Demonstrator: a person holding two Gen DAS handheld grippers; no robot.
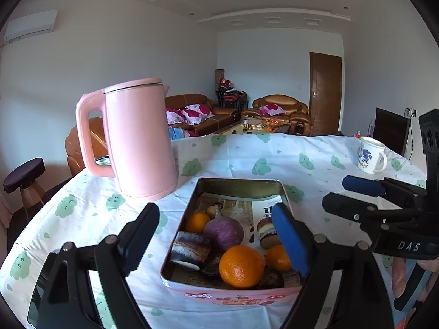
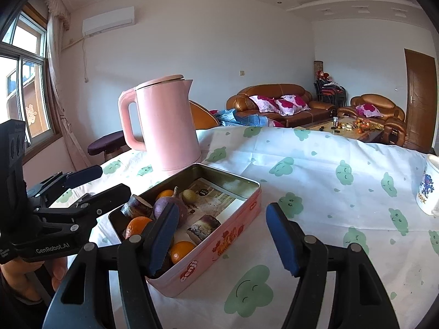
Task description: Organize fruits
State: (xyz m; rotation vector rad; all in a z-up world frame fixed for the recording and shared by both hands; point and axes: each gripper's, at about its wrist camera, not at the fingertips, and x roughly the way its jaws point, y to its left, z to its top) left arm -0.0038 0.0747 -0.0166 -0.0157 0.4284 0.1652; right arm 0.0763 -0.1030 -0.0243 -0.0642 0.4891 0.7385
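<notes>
Now both tools — left tool (image 1: 216, 235), right tool (image 2: 222, 235) — gape empty by the tin (image 2: 208, 249).

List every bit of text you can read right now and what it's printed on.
"DAS": right gripper, on its body.
"GenRobot.AI": left gripper, on its body; smaller print beside it unreadable.
"Genji": tin, red logo on its side; the other lettering on the side is too blurred.
Mug: blue letters, partly hidden, unreadable.
Paper liner in the tin: print too small.
</notes>
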